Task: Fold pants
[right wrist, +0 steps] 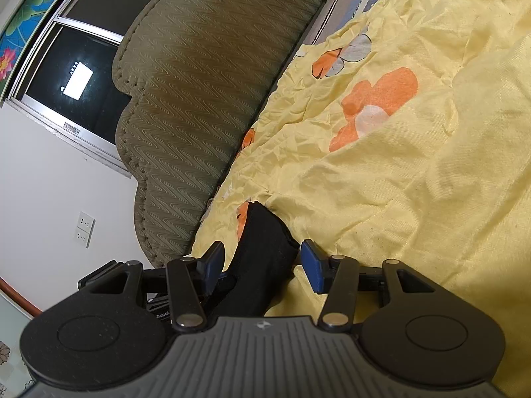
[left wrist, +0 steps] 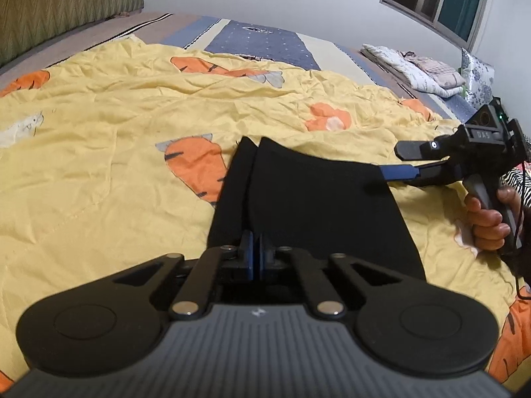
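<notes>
Black pants lie folded on a yellow quilt printed with orange carrots. My left gripper sits at the pants' near edge with its blue pads pressed together on the fabric. At the right, a hand holds my right gripper, which reaches in to the pants' far right corner. One of its fingers is above the cloth and the other is level with its edge. In the right wrist view that gripper stands open, with a ridge of the black pants between its pads and a gap on the right side.
An olive padded headboard runs along the bed's far side. Folded bedding is stacked at the back right under a window. A blue patterned sheet shows beyond the quilt. A cable hangs from the right gripper.
</notes>
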`<act>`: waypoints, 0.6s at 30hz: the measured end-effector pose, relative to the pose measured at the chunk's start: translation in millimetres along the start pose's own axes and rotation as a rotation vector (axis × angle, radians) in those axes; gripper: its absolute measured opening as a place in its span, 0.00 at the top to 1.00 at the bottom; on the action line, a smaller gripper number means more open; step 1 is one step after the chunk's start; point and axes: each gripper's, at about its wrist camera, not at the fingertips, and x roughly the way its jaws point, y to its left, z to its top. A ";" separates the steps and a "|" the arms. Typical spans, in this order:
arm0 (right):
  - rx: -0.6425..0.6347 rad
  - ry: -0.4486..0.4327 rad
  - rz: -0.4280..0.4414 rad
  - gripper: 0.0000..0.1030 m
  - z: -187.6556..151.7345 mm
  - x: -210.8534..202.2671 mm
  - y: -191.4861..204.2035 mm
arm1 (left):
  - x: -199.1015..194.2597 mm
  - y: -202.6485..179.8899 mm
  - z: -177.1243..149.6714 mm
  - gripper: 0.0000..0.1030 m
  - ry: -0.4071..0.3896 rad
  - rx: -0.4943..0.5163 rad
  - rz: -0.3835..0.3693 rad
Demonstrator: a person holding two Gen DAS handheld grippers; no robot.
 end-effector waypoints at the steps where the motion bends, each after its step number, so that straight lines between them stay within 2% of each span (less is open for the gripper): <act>1: 0.000 0.000 -0.001 0.52 -0.2 0.2 0.2 | 0.5 -3.7 -0.1 0.98 -0.002 0.008 0.013; 8: 0.001 0.000 0.000 0.52 -0.1 -0.2 0.0 | -2.9 -9.1 1.9 0.98 -0.027 -0.007 0.103; 13: 0.002 0.000 0.001 0.52 -0.3 -0.3 0.2 | -13.4 -7.3 1.5 0.98 -0.090 -0.035 0.121; 18: 0.001 0.000 0.001 0.52 -0.4 -0.2 0.4 | -11.3 -3.9 -3.7 0.98 -0.100 -0.047 0.160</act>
